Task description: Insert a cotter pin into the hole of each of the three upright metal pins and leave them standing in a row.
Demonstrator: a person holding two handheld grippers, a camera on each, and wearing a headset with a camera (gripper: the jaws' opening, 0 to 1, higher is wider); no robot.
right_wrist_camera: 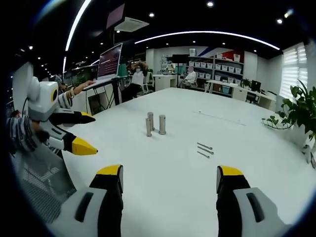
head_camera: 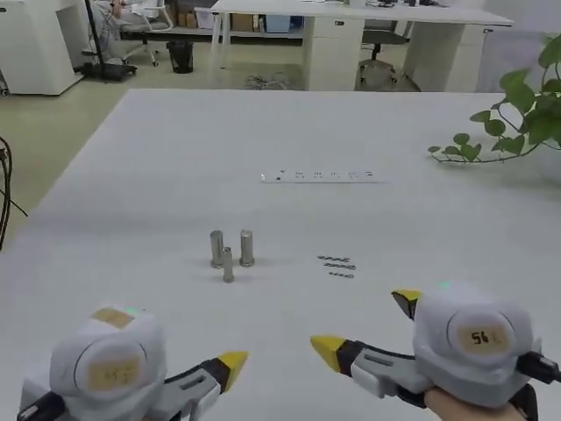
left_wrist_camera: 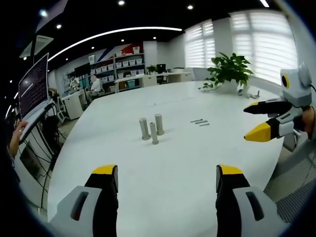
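Containers sit in the bkgd: rows of storage bins (left_wrist_camera: 123, 63) on wall shelves far past the table, contents too small to tell, and a dark waste bin (head_camera: 180, 55) on the floor at 11 o'clock, inside not visible. Count on the white table (head_camera: 131, 193): 3 metal pins (head_camera: 228, 263), all upright, bunched in a tight triangle approx mid-table. 2 stand side by side at the back, and the 3rd is just in front at 6 o'clock of the gap btwn them; can't tell if any touch. 3 cotter pins (head_camera: 339, 266) lie flat and loose on the tabletop at 3 o'clock of the metal pins, apart from them, roughly parallel, one nearer than the next like ladder rungs. 2 grippers are held at the near edge. L gripper (left_wrist_camera: 167, 171) is at 7 o'clock, w/ jaws spread wide and only tabletop btwn them. R gripper (head_camera: 365, 323) is at 5 o'clock, w/ yellow tips likewise apart and gripping nothing. In each gripper view the metal pins stand ahead at approx 12 o'clock, w/ the other gripper off to the side. Around: 1 white power strip (head_camera: 320, 176) lies crosswise at 12–1 o'clock beyond the pins, and 1 leafy plant (head_camera: 517, 114) is at 2 o'clock by the far right edge; both sit past the pins, not btwn them and the grippers. Off the table are desks, office chairs, a laptop (right_wrist_camera: 111, 61) on a stand and seated people.
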